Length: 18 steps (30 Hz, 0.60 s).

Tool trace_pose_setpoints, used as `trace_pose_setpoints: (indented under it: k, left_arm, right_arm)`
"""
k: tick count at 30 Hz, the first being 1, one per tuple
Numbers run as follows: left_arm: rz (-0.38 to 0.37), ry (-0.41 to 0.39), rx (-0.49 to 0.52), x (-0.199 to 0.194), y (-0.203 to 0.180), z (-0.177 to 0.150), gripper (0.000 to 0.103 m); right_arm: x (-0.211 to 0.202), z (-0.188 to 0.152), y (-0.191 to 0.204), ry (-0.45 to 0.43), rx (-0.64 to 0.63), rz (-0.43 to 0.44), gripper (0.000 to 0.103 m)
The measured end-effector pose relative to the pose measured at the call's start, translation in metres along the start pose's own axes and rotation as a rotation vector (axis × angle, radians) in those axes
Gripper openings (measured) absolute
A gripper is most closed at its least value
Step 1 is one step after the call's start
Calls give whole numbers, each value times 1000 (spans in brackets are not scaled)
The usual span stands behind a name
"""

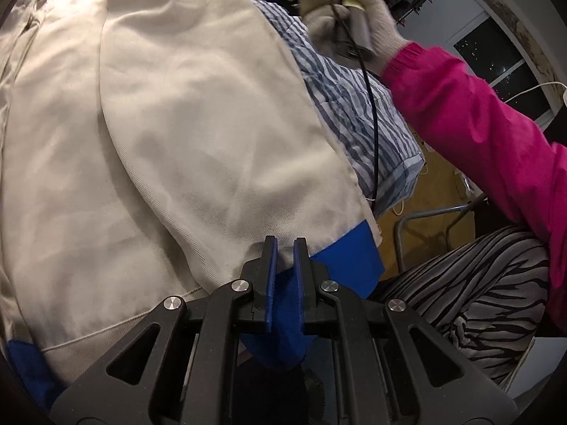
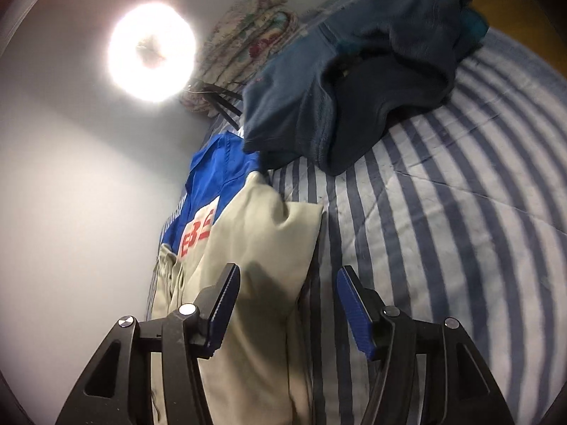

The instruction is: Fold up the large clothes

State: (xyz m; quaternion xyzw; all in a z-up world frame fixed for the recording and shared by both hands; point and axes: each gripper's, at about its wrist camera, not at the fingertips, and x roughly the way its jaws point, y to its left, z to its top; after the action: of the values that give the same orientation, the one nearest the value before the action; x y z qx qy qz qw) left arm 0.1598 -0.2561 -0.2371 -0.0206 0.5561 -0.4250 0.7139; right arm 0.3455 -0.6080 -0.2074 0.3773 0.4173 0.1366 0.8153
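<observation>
The left gripper (image 1: pixel 285 244) points steeply downward, its jaws nearly closed and pinching a fold of blue cloth (image 1: pixel 283 318) between the pads. The right gripper (image 2: pixel 287 276) tilts downward with its jaws spread wide and nothing between them. A gloved right hand (image 1: pixel 354 17) grips its handle, and a pink sleeve (image 1: pixel 478 124) covers the arm behind it.

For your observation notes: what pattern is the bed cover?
Blue and white stripes on the bed cover, clearest in the right wrist view.
</observation>
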Motion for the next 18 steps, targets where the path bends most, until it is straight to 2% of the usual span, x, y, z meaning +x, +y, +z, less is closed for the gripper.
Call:
trace_pose_setpoints:
  k: [4,5,7,9,12,14,15,18]
  left_arm:
    - [-5,6,10,4,1,0,6]
    - [-6,6,16,5,1,0,6]
    - [-12,6,20,5,1,0,6]
    - [-18,7,15,8,2,1,6]
    - [-19,7,15,10,2,2,6]
    - [-14,0,24,10,0,1,6]
    - [-13,-4,28,9,1,-1,6]
    - [-16,-13,23,9,3,-1,6]
  right_arm:
    - [24,7,-7,29,32,57,59]
    - [28,8,-7,37,39,86,55]
    - [33,10,-5,47,34,120,26]
    - [30,14,9,17,-24,41,7]
    - [11,27,51,-30,-143,-43,3]
    - [1,32,98,-82,-385,-236,3]
    - [7,31,108,-81,-460,-307,3]
    - [52,31,91,27,-517,-519,3]
